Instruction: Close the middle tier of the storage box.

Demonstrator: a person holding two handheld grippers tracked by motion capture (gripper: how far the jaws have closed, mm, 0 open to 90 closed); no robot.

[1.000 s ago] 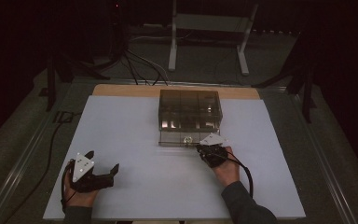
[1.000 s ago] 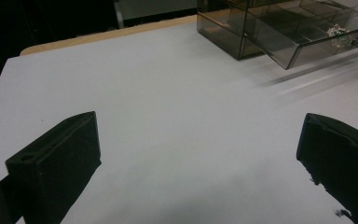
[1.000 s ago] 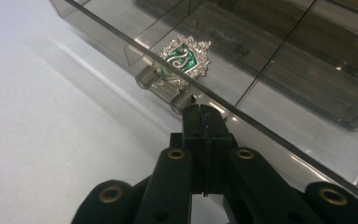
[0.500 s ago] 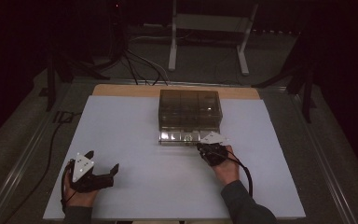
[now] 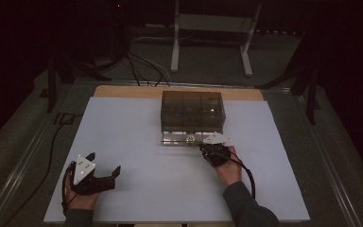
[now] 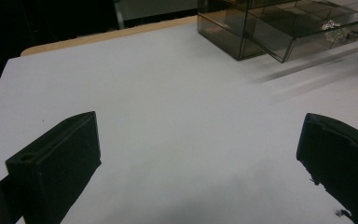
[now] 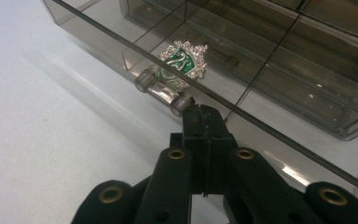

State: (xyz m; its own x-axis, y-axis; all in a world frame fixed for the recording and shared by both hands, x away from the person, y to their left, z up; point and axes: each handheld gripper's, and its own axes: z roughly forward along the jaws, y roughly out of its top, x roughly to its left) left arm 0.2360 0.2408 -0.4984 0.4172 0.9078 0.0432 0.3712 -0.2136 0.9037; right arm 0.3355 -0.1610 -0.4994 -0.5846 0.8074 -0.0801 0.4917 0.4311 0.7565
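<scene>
Right gripper [image 5: 203, 147] at the drawer front of the box [image 5: 192, 109].

Its jaws are fully closed, tips touching the clear handle [image 7: 164, 91] at the drawer's [image 7: 303, 154] front edge, gripping nothing visible; a green crest [image 7: 182, 58] lies in the drawer just behind the handle. Left gripper [image 5: 105, 165] rests on the white mat [image 5: 137, 142], well apart from the box, jaws wide apart and empty.

one smoky clear compartment box [image 5: 192, 109], one green crest badge [image 7: 182, 59], two grippers, one white table mat [image 5: 132, 132]
</scene>
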